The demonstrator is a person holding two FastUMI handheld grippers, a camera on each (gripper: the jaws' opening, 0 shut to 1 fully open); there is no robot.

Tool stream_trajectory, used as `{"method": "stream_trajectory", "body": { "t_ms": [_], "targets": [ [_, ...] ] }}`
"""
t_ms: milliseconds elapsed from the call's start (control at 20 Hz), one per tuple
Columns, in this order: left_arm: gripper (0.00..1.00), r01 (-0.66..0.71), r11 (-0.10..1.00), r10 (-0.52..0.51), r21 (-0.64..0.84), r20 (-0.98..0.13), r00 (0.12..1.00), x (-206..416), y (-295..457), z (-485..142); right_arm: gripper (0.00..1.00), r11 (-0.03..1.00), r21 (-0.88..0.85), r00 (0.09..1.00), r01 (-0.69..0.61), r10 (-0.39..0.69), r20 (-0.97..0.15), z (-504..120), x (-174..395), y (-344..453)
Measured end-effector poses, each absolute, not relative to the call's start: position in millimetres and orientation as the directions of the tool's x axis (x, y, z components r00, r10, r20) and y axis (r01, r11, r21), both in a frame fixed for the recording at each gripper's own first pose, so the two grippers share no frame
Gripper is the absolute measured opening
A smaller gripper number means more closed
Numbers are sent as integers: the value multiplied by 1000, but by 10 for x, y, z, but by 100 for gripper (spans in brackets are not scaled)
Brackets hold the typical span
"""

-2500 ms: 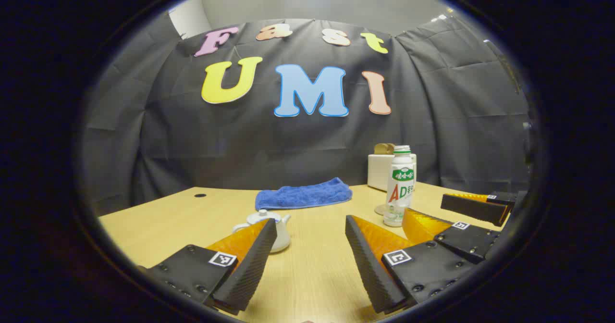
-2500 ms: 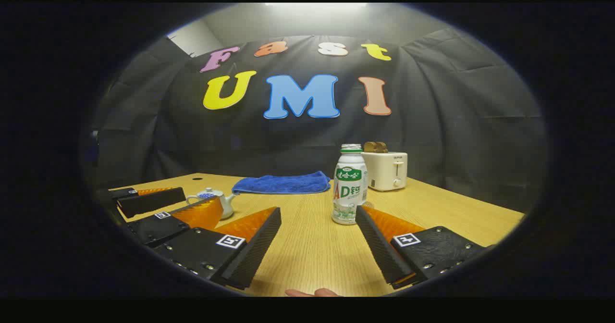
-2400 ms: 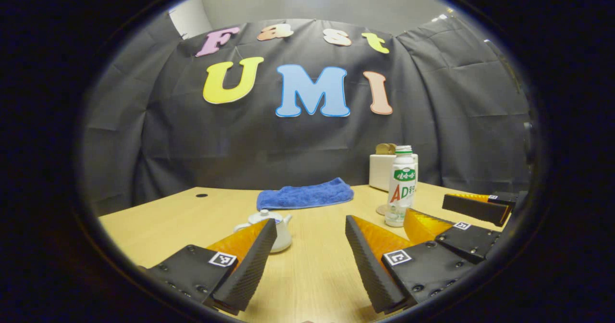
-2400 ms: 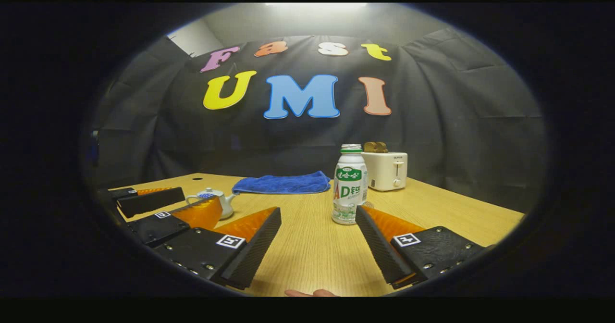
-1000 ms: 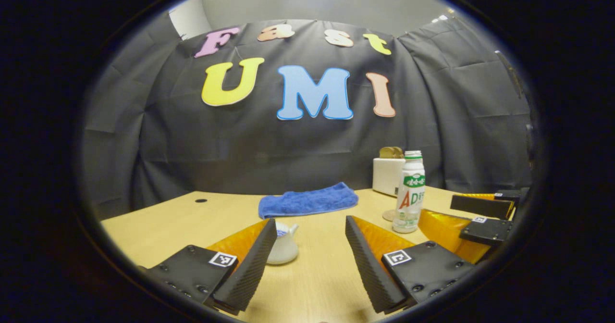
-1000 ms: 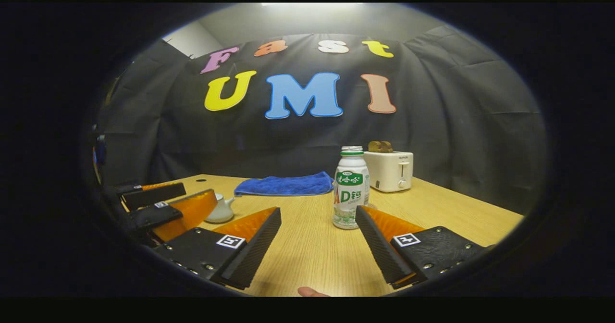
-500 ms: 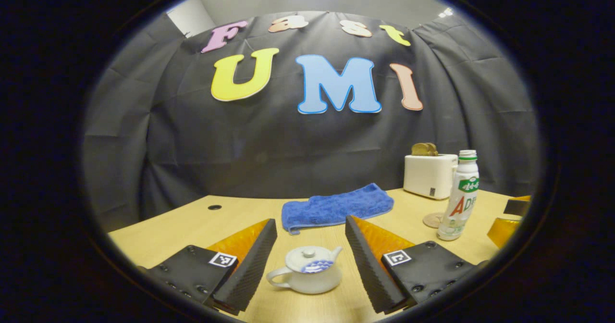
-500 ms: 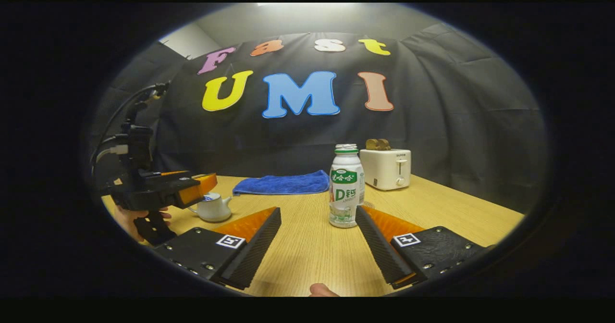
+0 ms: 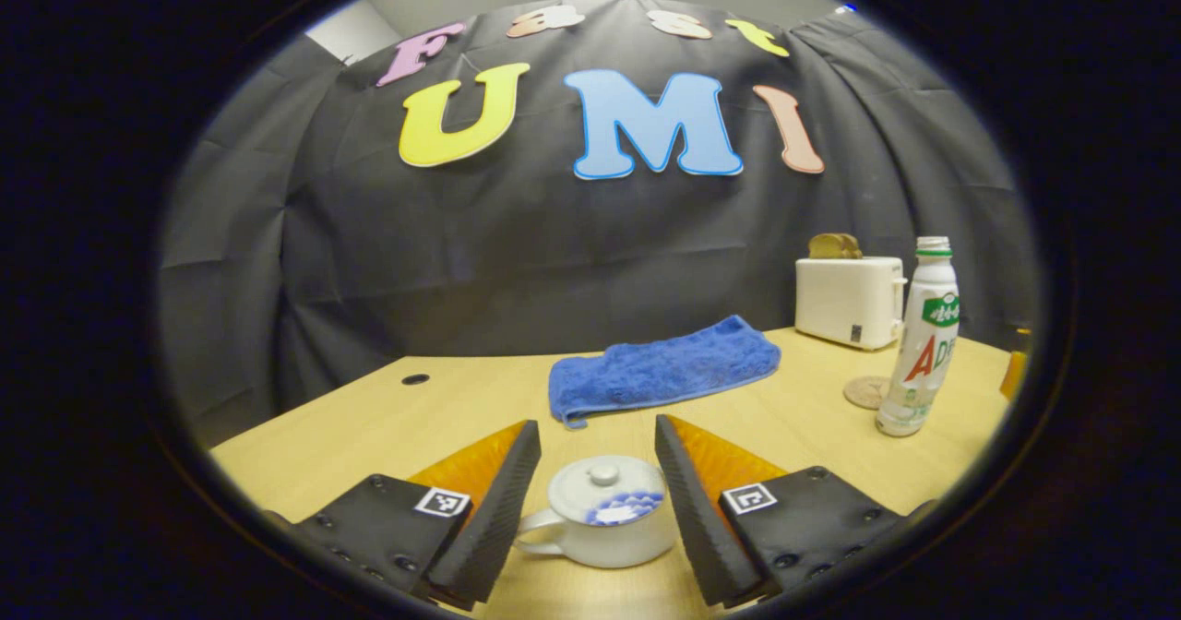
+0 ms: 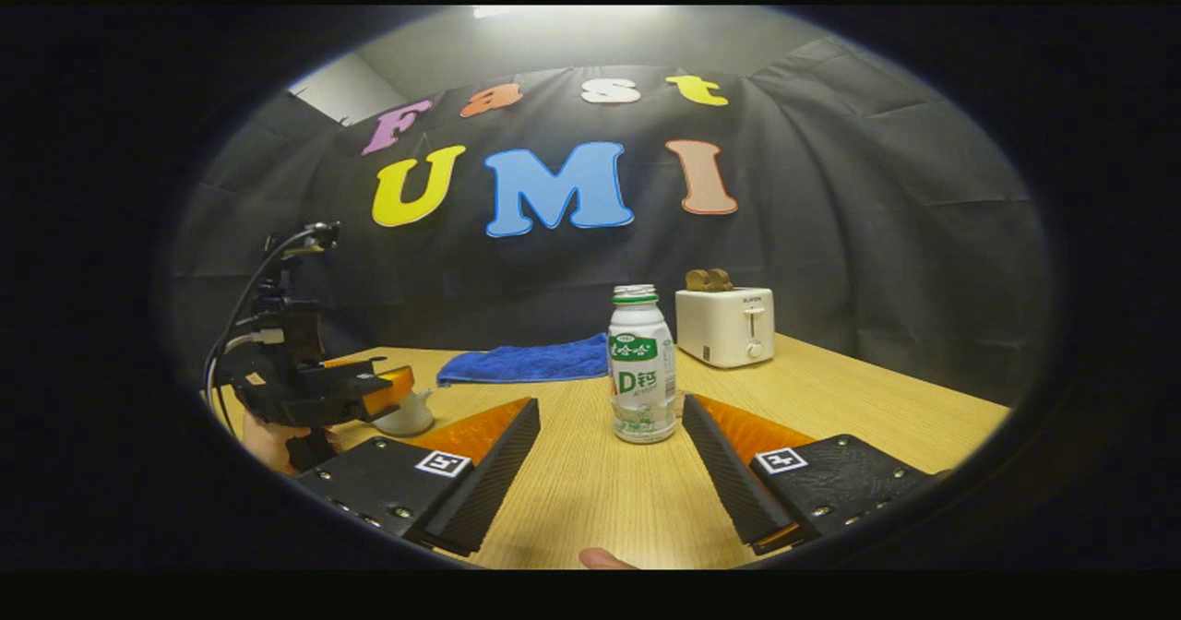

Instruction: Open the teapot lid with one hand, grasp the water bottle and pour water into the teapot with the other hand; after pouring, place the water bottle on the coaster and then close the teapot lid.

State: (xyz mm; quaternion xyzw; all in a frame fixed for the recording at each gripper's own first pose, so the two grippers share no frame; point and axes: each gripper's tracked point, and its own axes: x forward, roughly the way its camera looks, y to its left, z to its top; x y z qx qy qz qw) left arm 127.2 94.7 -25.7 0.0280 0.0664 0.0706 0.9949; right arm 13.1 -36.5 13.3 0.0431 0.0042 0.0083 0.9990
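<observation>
From my seat, the left gripper [image 9: 590, 500] has its fingers spread wide with the little white teapot [image 9: 600, 523] sitting right between them, lid [image 9: 604, 482] on. I can't quite tell if either finger touches the pot, looks like a sliver of gap on both sides. The pot stands on the wooden table [image 9: 369, 426], close to the near edge on the left half.

In the right gripper view I see the left gripper [image 10: 369, 394] off to the side, held by a hand [image 10: 268, 440], hovering over the teapot [image 10: 406, 414], which mostly hides behind it.

The right gripper [image 10: 609, 472] is spread wide too, holding nothing, with the water bottle [image 10: 640, 375] standing upright just ahead of its fingertips, a bit nearer the right finger. No cap on the bottle as far as I can see. From the left gripper view the bottle [image 9: 915, 343] stands near the right edge with the round coaster [image 9: 865, 391] just beside it, on its far side.

Toward the back edge there's a folded blue towel [image 9: 660, 371] and a white toaster [image 9: 847, 299] with toast poking out.
</observation>
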Motion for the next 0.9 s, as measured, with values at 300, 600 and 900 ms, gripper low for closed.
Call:
{"method": "stream_trajectory", "body": {
  "t_ms": [300, 600, 900],
  "targets": [
    [52, -63, 997, 72, 52, -174, 982, 1376, 892, -309, 96, 997, 72, 1000, -23, 23, 3, 196, 143, -369],
    [19, -41, 998, 47, 43, -149, 988, 1390, 936, -251, 96, 998, 61, 1000, -16, 17, -15, 162, 265, -458],
    [18, -14, 1000, 15, 25, -14, 1000, 1153, 838, 185, 96, 999, 42, 999, -15, 16, -32, 114, 430, -520]
  ]
}}
